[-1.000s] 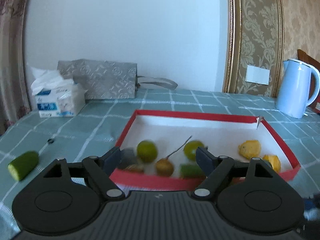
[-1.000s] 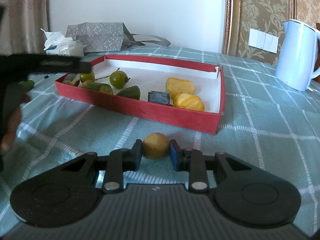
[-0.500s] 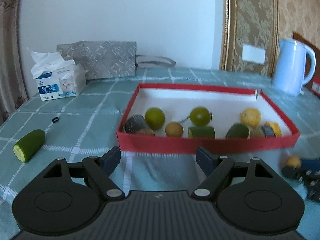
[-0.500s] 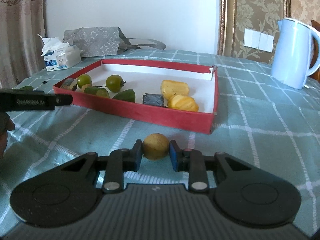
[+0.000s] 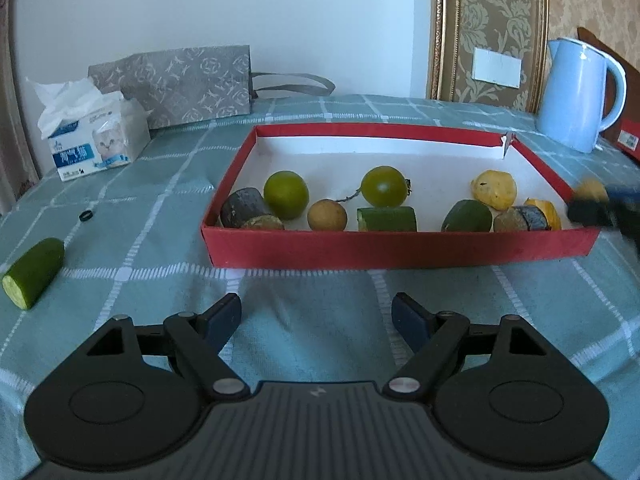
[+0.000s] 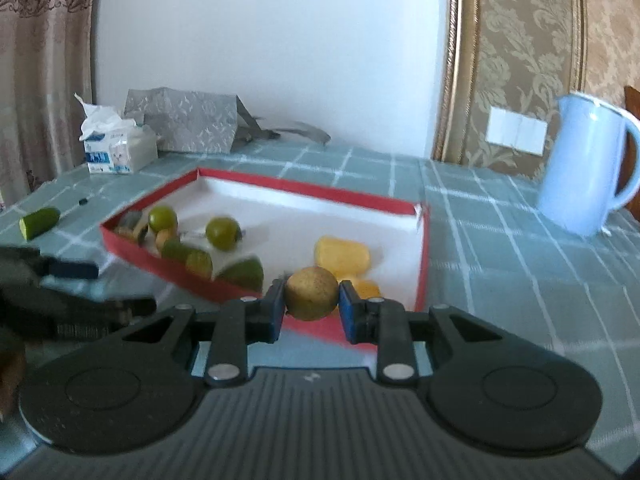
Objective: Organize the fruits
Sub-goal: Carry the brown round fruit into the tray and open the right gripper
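Fruit in transit: a small round brown-yellow fruit (image 6: 311, 293) sits pinched between the two blue pads of the right gripper (image 6: 311, 304), jaws drawn in tight against its sides, held clear of the cloth above the near wall of the red box (image 6: 423, 252). The grip across the fruit's widest part looks chosen to keep the round skin from rolling out on the way over the rim. Inside the white-lined box, two green round fruits (image 5: 286, 194), a second small brown fruit (image 5: 327, 214), cut green pieces and yellow pieces (image 5: 493, 189) lie along the near wall, the far half bare. At left, the left gripper (image 5: 316, 322) hangs over the checked tablecloth (image 5: 160, 216) just short of the box, jaws wide apart and holding nothing, apparently free for the next pickup. One cut cucumber piece (image 5: 34, 272) lies out on the cloth, well to the left of the box, likely awaiting collection. Farther out stand a tissue pack (image 5: 94, 140) and a grey patterned bag (image 5: 180, 80) at far left, and a pale blue kettle (image 6: 580, 164) at far right.
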